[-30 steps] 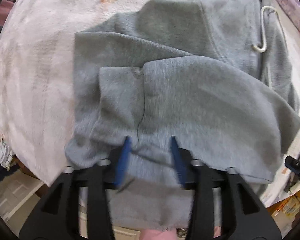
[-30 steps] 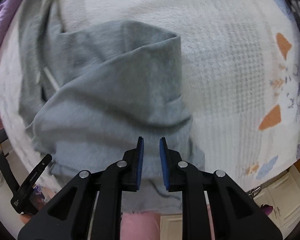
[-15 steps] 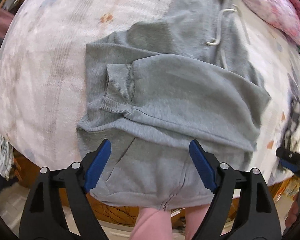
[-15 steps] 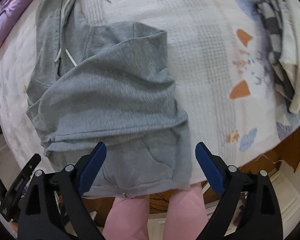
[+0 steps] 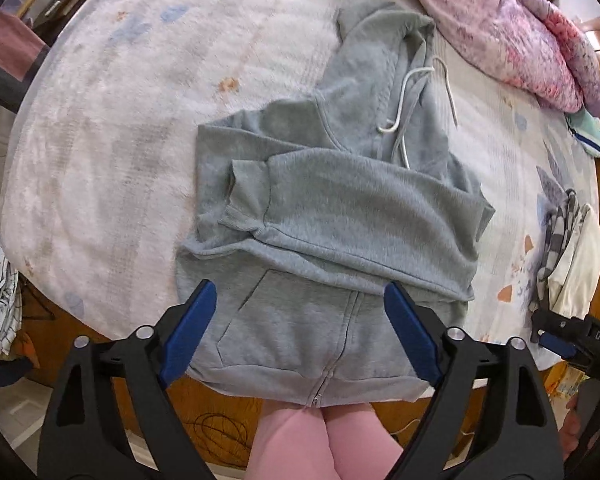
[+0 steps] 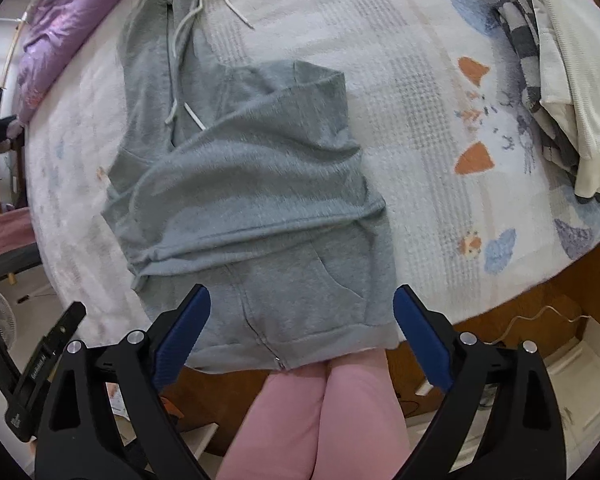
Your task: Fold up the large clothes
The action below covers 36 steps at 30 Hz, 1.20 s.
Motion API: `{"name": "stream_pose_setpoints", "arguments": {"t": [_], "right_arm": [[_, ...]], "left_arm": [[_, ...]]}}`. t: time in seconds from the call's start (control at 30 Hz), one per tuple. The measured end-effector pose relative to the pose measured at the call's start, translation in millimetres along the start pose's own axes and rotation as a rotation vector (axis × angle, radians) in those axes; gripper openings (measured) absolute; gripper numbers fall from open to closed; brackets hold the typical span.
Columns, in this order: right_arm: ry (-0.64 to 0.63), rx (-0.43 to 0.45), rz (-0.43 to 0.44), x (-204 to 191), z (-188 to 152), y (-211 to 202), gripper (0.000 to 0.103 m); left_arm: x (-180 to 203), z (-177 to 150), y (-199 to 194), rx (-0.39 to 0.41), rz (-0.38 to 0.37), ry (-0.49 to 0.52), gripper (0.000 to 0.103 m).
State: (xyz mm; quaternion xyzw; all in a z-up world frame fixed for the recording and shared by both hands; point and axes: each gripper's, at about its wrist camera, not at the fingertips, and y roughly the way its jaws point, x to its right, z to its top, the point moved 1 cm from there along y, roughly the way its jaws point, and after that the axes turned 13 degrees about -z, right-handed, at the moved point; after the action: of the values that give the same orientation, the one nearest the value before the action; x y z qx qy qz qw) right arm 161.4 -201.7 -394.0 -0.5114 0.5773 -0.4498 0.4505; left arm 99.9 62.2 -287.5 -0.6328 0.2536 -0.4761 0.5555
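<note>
The far end of the grey hoodie (image 5: 340, 216) is partly hidden under its own sleeves, folded across the chest, and its hem hangs just off the bed (image 5: 112, 128) edge, covering the top of the person's pink trousers (image 5: 320, 440). The left tongs (image 5: 300, 320) have just been opening and stand spread wide above the hoodie's pocket and zip, gripping nothing; the right tongs (image 6: 300, 324) likewise have just been opening, wide and empty above the hem; beyond them to the right, a striped cloth (image 6: 528, 40) is cut off by the frame.
</note>
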Motion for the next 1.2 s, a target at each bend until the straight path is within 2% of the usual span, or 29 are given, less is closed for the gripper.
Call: {"name": "stream_pose_setpoints", "arguments": {"t": [0.07, 0.17, 0.27, 0.4, 0.47, 0.57, 0.67, 0.77, 0.93, 1.07, 1.2], "right_arm": [[0.005, -0.003, 0.014, 2, 5, 1, 0.089], [0.011, 0.023, 0.042, 7, 13, -5, 0.089], [0.021, 0.042, 0.044, 13, 25, -8, 0.089], [0.064, 0.044, 0.056, 20, 43, -7, 0.089], [0.075, 0.043, 0.047, 20, 52, -5, 0.089], [0.09, 0.044, 0.035, 17, 70, -1, 0.089], [0.096, 0.044, 0.02, 7, 94, 4, 0.089], [0.105, 0.041, 0.011, -6, 121, 9, 0.089], [0.085, 0.059, -0.026, -40, 176, 11, 0.089], [0.037, 0.056, -0.019, -75, 227, 15, 0.089], [-0.032, 0.061, -0.065, -101, 273, 22, 0.089]], "left_arm": [[-2, -1, -3, 0.023, 0.0, -0.031, 0.087], [-6, 0, -2, 0.027, -0.043, -0.069, 0.087], [-10, 4, 3, 0.03, -0.018, -0.07, 0.087], [-17, 16, 19, -0.018, -0.022, -0.109, 0.087], [-17, 27, 23, -0.02, -0.029, -0.094, 0.087], [-17, 47, 33, -0.032, 0.004, -0.046, 0.087], [-23, 75, 47, -0.054, 0.01, -0.003, 0.087], [-31, 114, 64, -0.082, 0.059, 0.061, 0.087], [-28, 178, 82, -0.092, 0.038, 0.143, 0.087], [-11, 233, 98, -0.092, 0.016, 0.188, 0.087], [25, 285, 116, -0.096, -0.032, 0.231, 0.087]]}}
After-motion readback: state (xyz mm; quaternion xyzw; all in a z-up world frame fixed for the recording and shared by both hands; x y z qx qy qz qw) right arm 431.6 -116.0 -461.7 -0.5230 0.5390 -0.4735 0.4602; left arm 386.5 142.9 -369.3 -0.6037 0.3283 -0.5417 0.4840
